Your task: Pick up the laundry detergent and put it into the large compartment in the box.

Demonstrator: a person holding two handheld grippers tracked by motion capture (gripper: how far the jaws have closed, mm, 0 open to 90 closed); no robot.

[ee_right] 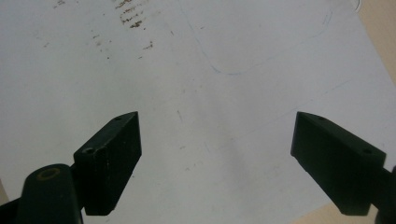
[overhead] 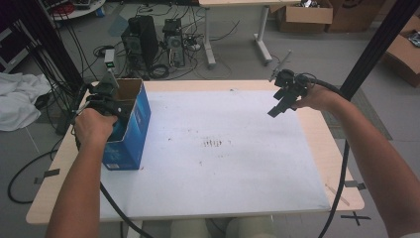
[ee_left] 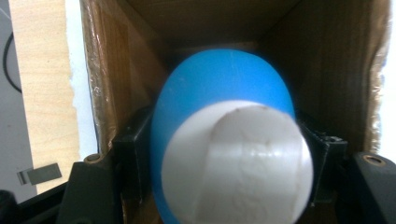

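Gripping a blue bottle [ee_left: 219,93] inside the open blue box [overhead: 130,130], the left gripper [ee_left: 224,154] works; the right gripper [ee_right: 215,158] hangs open above the table [overhead: 223,168].

No legible text, brand, number or sign was found. The blue box [overhead: 130,130] at the near left of the table carried a pale label on its near face, too small and blurred to read. Brown marks on the white sheet [overhead: 223,163] formed no letters.
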